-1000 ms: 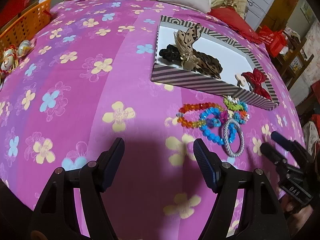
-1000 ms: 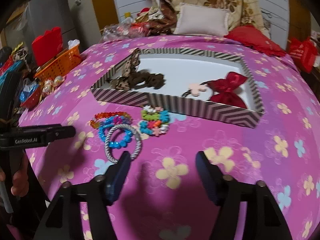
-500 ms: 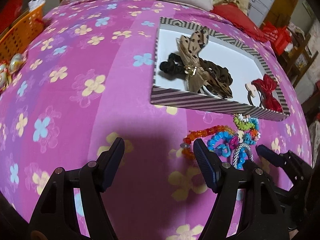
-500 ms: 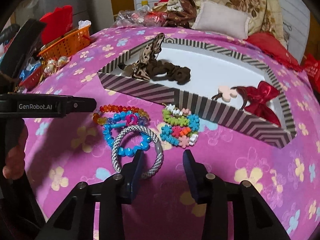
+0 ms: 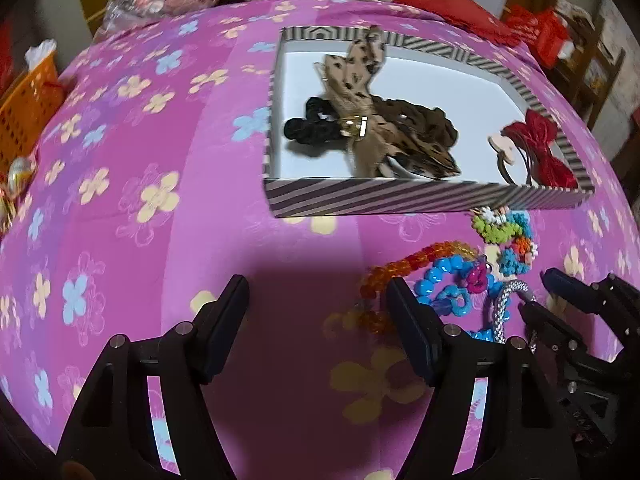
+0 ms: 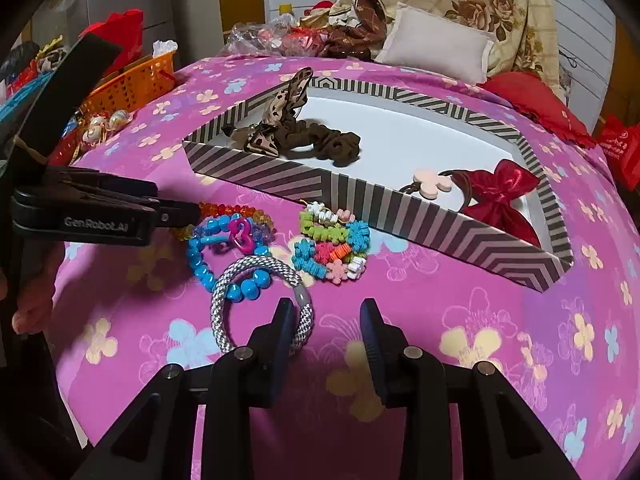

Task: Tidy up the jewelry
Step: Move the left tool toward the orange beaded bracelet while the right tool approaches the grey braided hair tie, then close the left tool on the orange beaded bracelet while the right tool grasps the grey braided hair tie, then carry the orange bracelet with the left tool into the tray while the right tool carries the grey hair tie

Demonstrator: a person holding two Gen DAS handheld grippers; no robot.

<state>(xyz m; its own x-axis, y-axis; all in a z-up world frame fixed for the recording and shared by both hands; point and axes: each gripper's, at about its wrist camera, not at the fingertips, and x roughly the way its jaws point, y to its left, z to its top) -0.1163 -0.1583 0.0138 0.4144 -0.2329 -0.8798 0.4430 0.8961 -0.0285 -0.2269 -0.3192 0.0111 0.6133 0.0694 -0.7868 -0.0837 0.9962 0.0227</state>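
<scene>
Bracelets lie on the pink flowered bedspread before a striped box (image 6: 280, 176): a silver-white rope bracelet (image 6: 260, 268), a blue bead one (image 6: 200, 258), an orange bead one (image 6: 240, 210) and flower-bead bands (image 6: 332, 248). My right gripper (image 6: 328, 316) is closing. The rope bracelet's near-right part lies between its jaws beside the left finger; the right pad stands clear of it. My left gripper (image 5: 320, 308) is also closing, with the orange bracelet (image 5: 400, 268) partly inside, by its right finger. From that side the right gripper (image 5: 540, 298) straddles the rope bracelet (image 5: 504, 304).
The box (image 5: 360, 196) holds a brown scrunchie (image 5: 420, 120), a leopard bow (image 5: 352, 76), a red bow (image 5: 544, 148) and a pink flower tie (image 6: 432, 180). An orange basket (image 6: 132, 84) sits at the left edge; pillows (image 6: 436, 48) lie behind.
Both grippers have moved in on the bracelet pile. The right jaws narrowed markedly around the rope bracelet's edge. The left jaws narrowed a little beside the orange beads.
</scene>
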